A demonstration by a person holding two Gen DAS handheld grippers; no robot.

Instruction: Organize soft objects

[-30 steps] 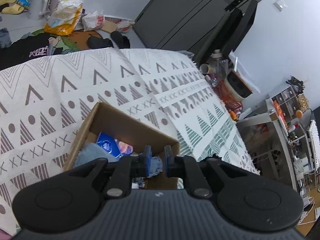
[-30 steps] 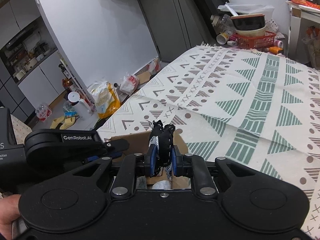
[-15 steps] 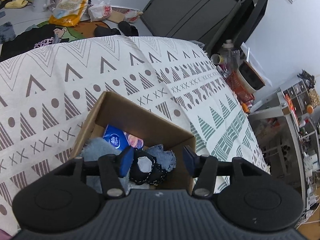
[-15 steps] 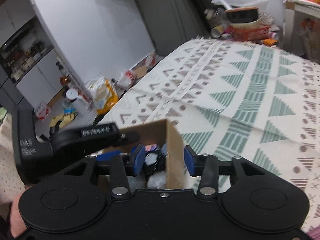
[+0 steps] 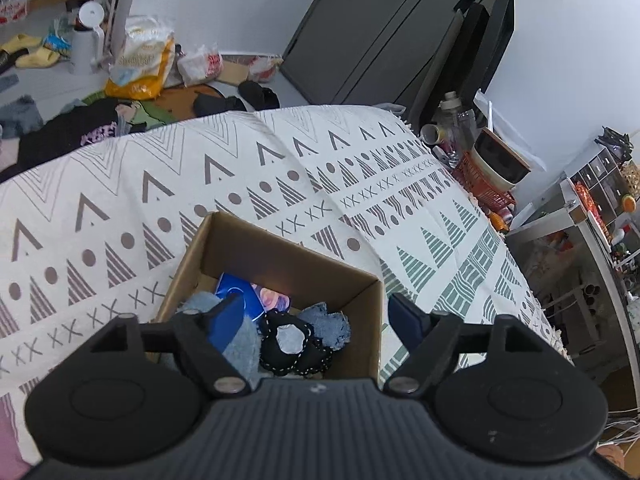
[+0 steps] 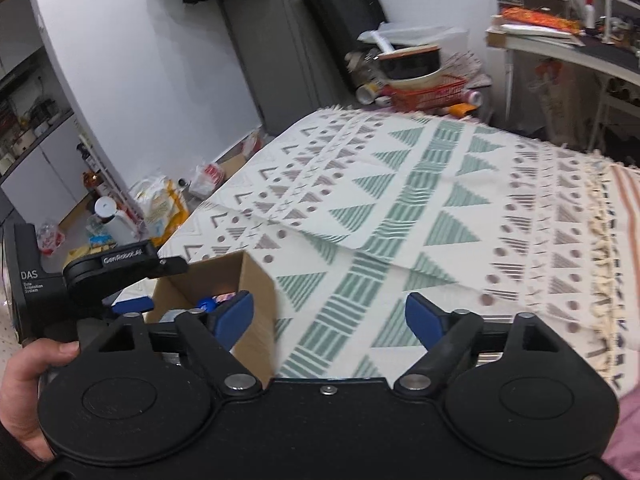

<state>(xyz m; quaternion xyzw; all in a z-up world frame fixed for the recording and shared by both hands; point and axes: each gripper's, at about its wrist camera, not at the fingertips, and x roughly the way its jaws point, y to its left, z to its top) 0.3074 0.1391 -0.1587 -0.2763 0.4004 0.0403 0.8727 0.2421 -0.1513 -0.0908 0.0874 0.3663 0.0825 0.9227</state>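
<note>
Box: cardboard box [image 5: 280, 256] sits on the patterned blanket [image 5: 120, 200], open at the top, directly below and ahead of the left gripper [image 5: 316, 312].
Contents: black soft item with white stitching [image 5: 294, 344] lies inside the box between a light blue fuzzy cloth [image 5: 240, 340] and a frayed denim-like piece [image 5: 332, 324]; a blue packet [image 5: 244, 292] lies behind them.
Left gripper: jaws have just been opening and now stand wide, pads touching nothing; the black item lies loose below the gap.
Right gripper: right gripper [image 6: 330, 316] has also just been opening; it is spread wide and empty, over the blanket just right of the box's corner [image 6: 248, 280].
Nearer hand: the left, judged by the box filling its view; the right sits off to the box's side.
Remaining soft objects: none visible on the blanket in either view.
Key relation: any further item would have to come down over the box's open top, which lies left of the right gripper.
</note>
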